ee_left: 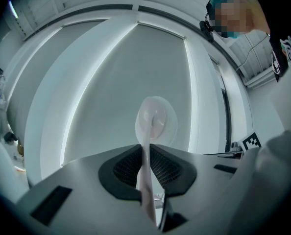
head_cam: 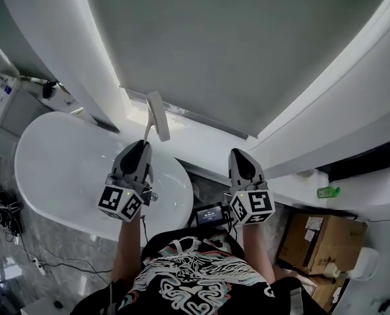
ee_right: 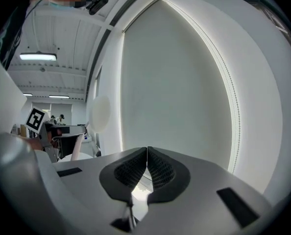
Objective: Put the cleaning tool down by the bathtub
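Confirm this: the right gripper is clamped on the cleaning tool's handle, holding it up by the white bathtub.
Not quite: it is the left gripper that is clamped on the handle of the cleaning tool, holding it up by the white bathtub. The left gripper view shows the handle pinched between its jaws. The right gripper is shut on nothing.

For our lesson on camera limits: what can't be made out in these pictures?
Cleaning tool head's type: left gripper view, pale and blurred.
Its handle end: head view, inside left gripper.
Green item at right: head view, too small.
Small screen: head view, print too small.
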Tool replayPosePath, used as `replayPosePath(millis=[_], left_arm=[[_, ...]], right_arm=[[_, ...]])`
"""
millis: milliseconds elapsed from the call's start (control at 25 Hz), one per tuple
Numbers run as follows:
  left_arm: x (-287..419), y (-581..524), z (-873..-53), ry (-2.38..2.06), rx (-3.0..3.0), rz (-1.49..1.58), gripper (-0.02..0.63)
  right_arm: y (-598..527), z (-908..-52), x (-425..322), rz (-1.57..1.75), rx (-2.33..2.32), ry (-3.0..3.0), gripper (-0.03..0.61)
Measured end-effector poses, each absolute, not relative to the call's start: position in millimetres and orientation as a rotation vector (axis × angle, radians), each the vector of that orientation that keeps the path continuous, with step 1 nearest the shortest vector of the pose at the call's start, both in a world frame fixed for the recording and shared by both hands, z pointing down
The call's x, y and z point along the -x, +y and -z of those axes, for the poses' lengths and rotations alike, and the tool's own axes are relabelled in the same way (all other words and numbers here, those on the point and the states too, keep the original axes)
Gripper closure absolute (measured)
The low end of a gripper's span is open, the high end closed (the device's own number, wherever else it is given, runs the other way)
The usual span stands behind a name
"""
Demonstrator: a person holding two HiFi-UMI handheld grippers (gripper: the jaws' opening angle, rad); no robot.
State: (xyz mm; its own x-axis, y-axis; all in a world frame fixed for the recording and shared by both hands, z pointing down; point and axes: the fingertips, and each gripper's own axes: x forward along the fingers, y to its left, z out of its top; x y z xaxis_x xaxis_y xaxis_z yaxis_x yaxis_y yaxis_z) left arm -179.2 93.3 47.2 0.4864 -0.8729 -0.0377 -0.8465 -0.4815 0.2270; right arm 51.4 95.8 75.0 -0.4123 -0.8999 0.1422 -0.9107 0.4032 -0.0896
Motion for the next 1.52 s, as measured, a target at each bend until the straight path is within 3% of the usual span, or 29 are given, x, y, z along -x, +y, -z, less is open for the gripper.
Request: replayPosePath(millis=[1520], left_arm=[[137, -14, -170, -1.315, -2.635, -0.185, 0.554]], right_arm=[[3, -197, -65, -0.488, -1.573, -2.425, 0.551]])
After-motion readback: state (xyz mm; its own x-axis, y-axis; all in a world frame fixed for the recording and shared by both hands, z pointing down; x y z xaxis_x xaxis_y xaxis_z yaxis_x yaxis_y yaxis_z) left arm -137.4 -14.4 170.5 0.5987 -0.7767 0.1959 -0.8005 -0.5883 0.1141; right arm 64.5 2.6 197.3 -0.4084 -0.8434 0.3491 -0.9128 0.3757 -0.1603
